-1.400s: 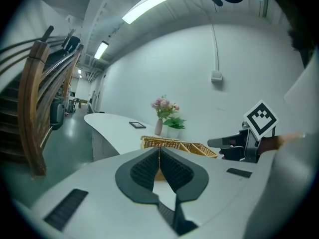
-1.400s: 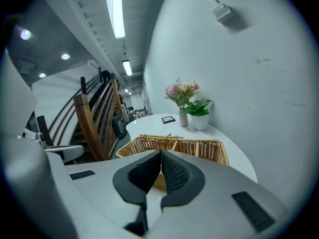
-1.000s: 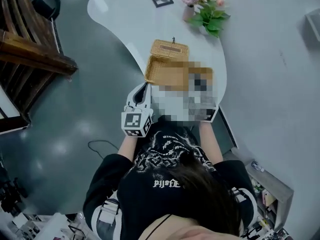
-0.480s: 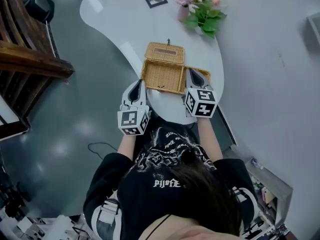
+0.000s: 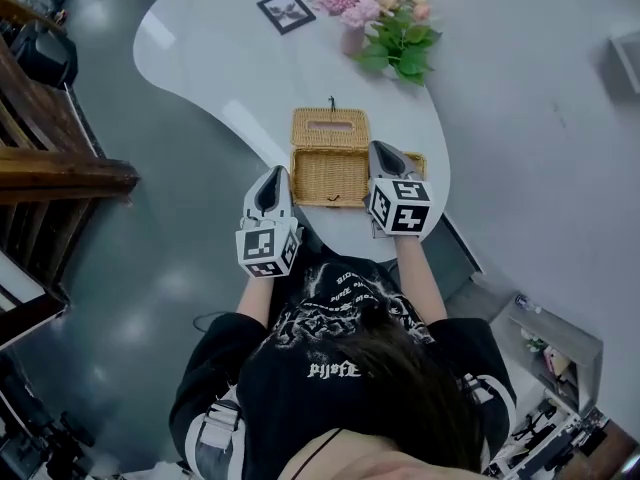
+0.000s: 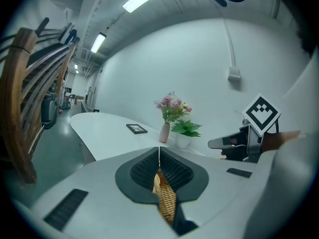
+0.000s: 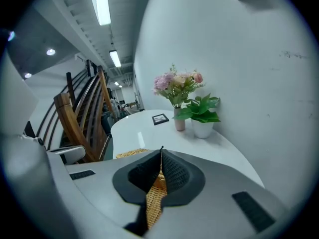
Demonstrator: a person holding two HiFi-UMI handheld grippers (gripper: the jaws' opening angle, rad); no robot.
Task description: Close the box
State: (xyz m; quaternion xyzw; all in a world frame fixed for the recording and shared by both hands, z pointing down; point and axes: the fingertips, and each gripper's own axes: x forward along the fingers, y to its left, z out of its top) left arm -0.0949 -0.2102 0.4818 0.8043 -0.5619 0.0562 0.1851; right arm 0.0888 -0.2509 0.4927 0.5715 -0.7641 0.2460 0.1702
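Note:
An open wicker box [image 5: 329, 176] stands on the white table [image 5: 215, 58], with its slotted lid [image 5: 330, 128] laid back on the far side. My left gripper [image 5: 273, 174] is at the box's left side with its jaws shut and nothing between them. My right gripper [image 5: 378, 149] is over the box's right end, jaws shut and holding nothing. In the left gripper view, wicker [image 6: 165, 201] shows just below my left gripper [image 6: 159, 150]. The right gripper view likewise shows wicker [image 7: 152, 204] under my right gripper [image 7: 161, 151].
Beyond the box stand a vase of pink flowers [image 5: 350, 3], a green potted plant [image 5: 400, 46] and a small picture frame [image 5: 287, 10]. A wooden stair rail [image 5: 60, 173] lies to the left. The table's near edge runs just before the box.
Both grippers have moved forward to the box, one at each side. In the gripper views the wicker now sits close under the jaws instead of ahead of them.

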